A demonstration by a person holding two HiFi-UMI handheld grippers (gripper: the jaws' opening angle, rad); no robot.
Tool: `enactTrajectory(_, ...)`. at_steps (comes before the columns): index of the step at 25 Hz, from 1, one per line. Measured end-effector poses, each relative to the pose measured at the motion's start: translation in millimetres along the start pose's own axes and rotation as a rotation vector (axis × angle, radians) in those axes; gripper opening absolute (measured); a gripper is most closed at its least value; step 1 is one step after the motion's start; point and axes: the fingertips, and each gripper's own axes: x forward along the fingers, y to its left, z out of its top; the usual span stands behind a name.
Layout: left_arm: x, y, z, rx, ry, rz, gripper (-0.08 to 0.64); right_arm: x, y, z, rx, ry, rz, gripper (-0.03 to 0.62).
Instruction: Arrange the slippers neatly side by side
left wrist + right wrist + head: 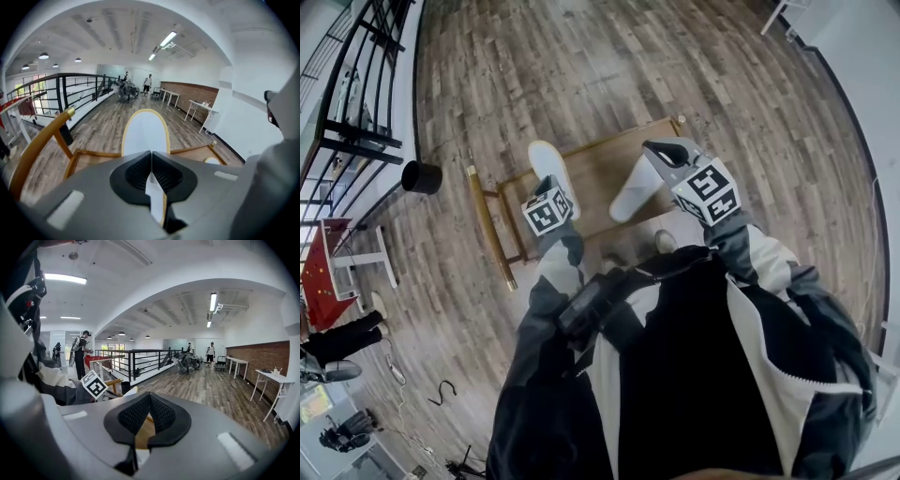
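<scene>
Two flat white slippers are over a low wooden stand (pixel 592 171). My left gripper (pixel 547 190) is shut on the near end of the left slipper (pixel 546 159). In the left gripper view that slipper (pixel 145 133), white with a yellow rim, sticks out ahead of the closed left gripper (pixel 151 161). My right gripper (pixel 660 150) is shut at the far end of the right slipper (pixel 633 192), which slants toward me. In the right gripper view the right gripper (pixel 149 401) is closed, with a strip of white slipper (pixel 140 458) low between the jaws.
The stand has a raised wooden rail (pixel 489 227) on its left side. A black bin (pixel 422 176) stands on the plank floor beside a black railing (pixel 358 94). A red table (pixel 323 272) is at the far left. White tables (pixel 201 110) and people are far off.
</scene>
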Motion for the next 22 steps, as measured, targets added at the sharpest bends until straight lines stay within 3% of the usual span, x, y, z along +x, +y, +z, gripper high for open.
enactTrajectory(5, -51, -49, 63, 0.193, -0.198, -0.066, 0.02, 14, 17, 11, -0.014, -0.013, 0.058, 0.003)
enactTrajectory(9, -101, -68, 99, 0.266, -0.333, -0.094, 0.02, 24, 33, 18, -0.021, -0.032, 0.097, 0.003)
enactTrajectory(16, -163, -72, 120, 0.253, -0.445, -0.091, 0.02, 23, 55, 48, -0.026, -0.109, 0.167, 0.003)
enactTrajectory(22, -183, -68, 117, 0.231, -0.469, -0.085, 0.02, 28, 68, 50, -0.03, -0.117, 0.194, 0.003)
